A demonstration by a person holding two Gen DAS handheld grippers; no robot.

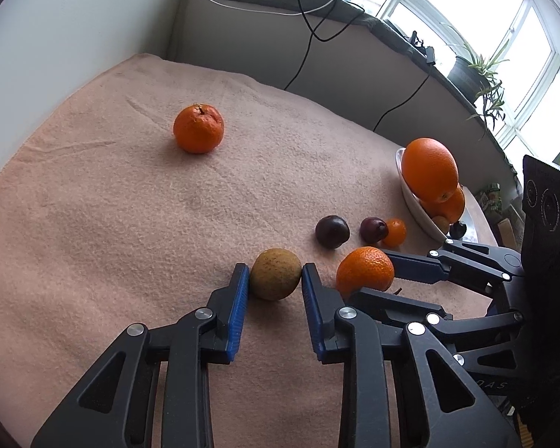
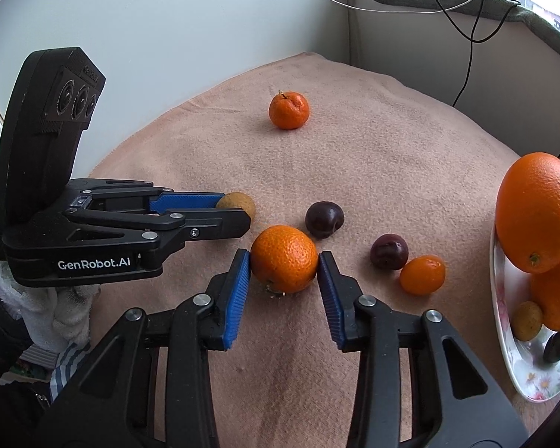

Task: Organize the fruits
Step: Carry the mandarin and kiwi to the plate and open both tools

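Note:
A brown-green round fruit point(image 1: 275, 279) rests on the peach cloth point(image 1: 130, 224), and my left gripper point(image 1: 275, 274) is shut on it, both blue pads touching its sides. My right gripper point(image 2: 284, 259) is shut on a mandarin point(image 2: 283, 258) beside it, with the pads pressing its left and right. The right wrist view shows the left gripper point(image 2: 235, 211) from the side, with the brown fruit point(image 2: 242, 201) at its tips. On the right stands a white flowered plate point(image 2: 504, 336) holding a large orange point(image 2: 537, 212), more oranges, a small brown fruit point(image 2: 527, 320) and a dark one point(image 2: 557, 346).
Loose on the cloth lie a stemmed mandarin point(image 2: 289, 110) at the back, two dark plums point(image 2: 324, 219) point(image 2: 389, 251) and a small oval orange fruit point(image 2: 422, 274). Walls close the far side, black cables point(image 1: 306, 37) hang there, and a potted plant point(image 1: 478, 71) stands by the window.

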